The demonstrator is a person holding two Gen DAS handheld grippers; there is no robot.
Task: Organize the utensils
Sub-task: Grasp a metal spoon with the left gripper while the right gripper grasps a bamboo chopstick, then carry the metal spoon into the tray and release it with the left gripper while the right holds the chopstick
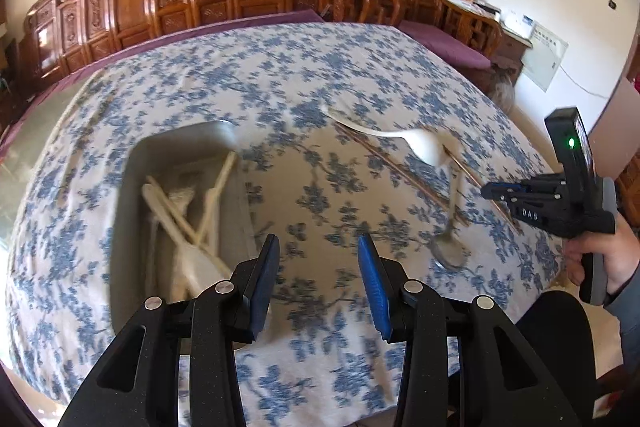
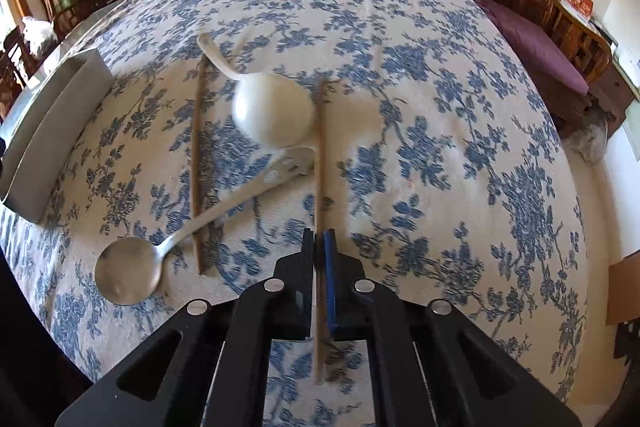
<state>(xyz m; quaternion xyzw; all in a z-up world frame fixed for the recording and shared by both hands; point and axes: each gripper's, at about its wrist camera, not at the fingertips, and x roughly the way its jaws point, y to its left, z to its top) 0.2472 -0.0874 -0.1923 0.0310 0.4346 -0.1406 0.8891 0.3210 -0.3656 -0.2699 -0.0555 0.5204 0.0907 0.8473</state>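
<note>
Utensils are divided between a grey tray and the blue-flowered tablecloth; the tray serves as the reference point below.

Inside the tray: several pale utensils lie crossed over one another, among them a white spoon and a fork. Motion blur prevents an exact count.

Outside the tray, on the cloth toward the right gripper's side:
- A white ladle lies farthest from the tray's near end, its handle running up and away.
- A metal spoon lies with its bowl nearest the camera; its handle runs diagonally under the ladle's bowl.
- One brown chopstick lies loose across the metal spoon's handle.
- A second chopstick runs beside the ladle's bowl and down into the right gripper.

Left gripper: jaws part-way apart, nothing between them, positioned just beside the tray's right wall, above the cloth.

Right gripper: jaws nearly together, clamped on the second chopstick near its lower end, well apart from the tray. A hand grasps its handle.
</note>
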